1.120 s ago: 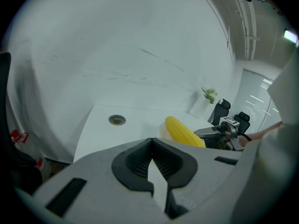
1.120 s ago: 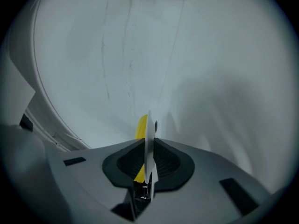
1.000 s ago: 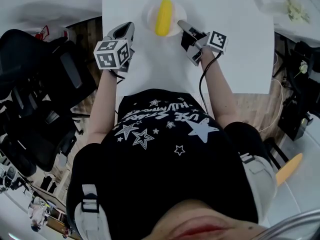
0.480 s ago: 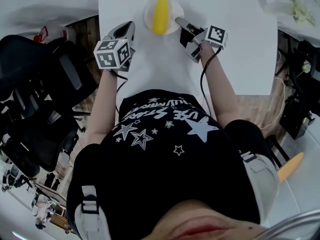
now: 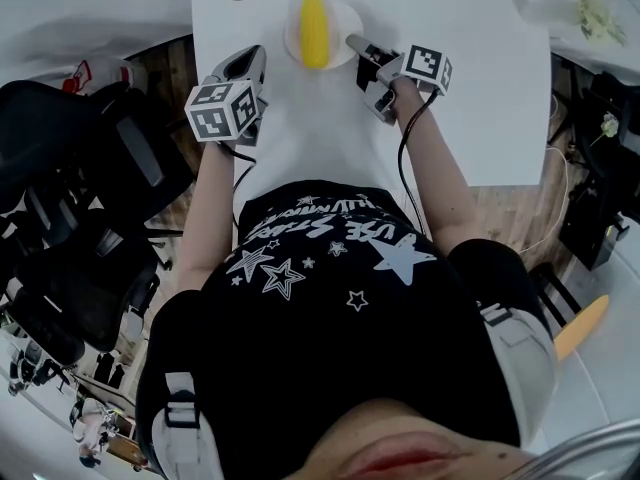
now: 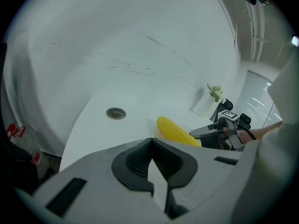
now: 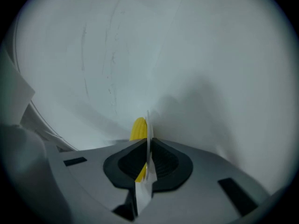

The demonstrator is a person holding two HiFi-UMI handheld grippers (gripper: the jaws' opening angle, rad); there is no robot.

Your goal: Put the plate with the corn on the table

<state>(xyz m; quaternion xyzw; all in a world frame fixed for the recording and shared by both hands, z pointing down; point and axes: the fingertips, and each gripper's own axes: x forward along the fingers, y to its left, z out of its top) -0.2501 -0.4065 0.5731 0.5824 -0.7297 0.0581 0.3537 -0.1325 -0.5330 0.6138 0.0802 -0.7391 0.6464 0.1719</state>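
One plate, one cob, two claws

One plate (image 5: 341, 16) carrying one corn cob (image 5: 313, 30) lies at the far end of the white bench (image 5: 450, 88). The right claw (image 5: 352, 41) is closing on the plate's right rim, with the edge pinched between its pads. The left claw (image 5: 250, 60) is closed and empty, to the left of the plate.

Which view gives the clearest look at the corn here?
Head view: the whole corn shows from above, lying on the plate. The left gripper view catches only part of it; the right gripper view shows a yellow sliver behind the plate's rim.
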